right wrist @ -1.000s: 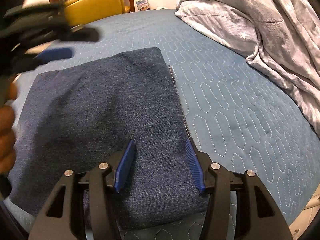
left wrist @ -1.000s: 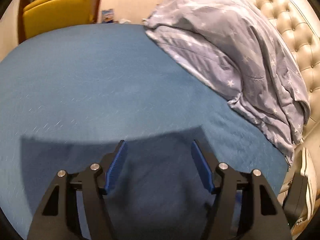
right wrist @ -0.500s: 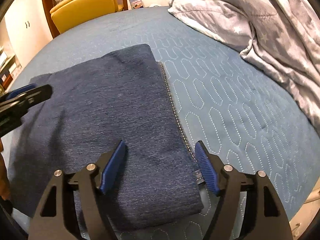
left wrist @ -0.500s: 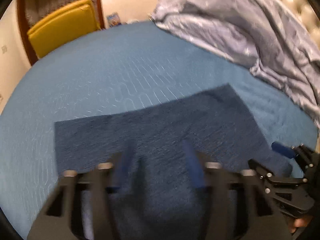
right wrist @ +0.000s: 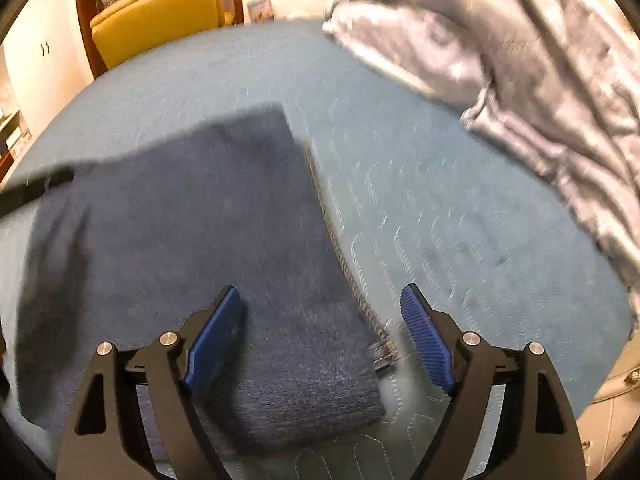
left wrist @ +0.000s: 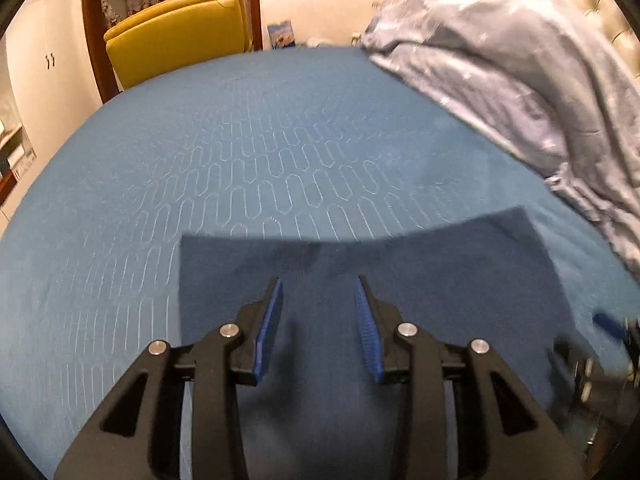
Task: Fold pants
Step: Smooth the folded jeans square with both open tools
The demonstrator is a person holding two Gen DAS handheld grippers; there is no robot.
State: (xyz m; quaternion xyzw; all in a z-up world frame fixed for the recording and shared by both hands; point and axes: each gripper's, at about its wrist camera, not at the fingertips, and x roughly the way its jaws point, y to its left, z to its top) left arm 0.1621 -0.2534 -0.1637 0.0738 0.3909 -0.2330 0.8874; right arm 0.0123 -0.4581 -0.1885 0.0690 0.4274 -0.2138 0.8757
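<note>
Your left gripper (left wrist: pixel 318 296): jaws apart, empty, above folded pants (left wrist: pixel 420 280). Your right gripper (right wrist: pixel 320 312): jaws spread wide, straddling pants' right edge; pants (right wrist: pixel 192 232) extend ahead-left on blue quilted bedspread (right wrist: pixel 440 200). Farther ahead-right: grey duvet (left wrist: pixel 520 72). Far ahead-left: yellow chair (left wrist: pixel 176 36).

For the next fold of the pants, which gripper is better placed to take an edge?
Probably the right gripper: its jaws are open wide and straddle the stitched side edge of the folded pants. The left gripper, also open, hovers over the middle of the cloth, away from any edge.
</note>
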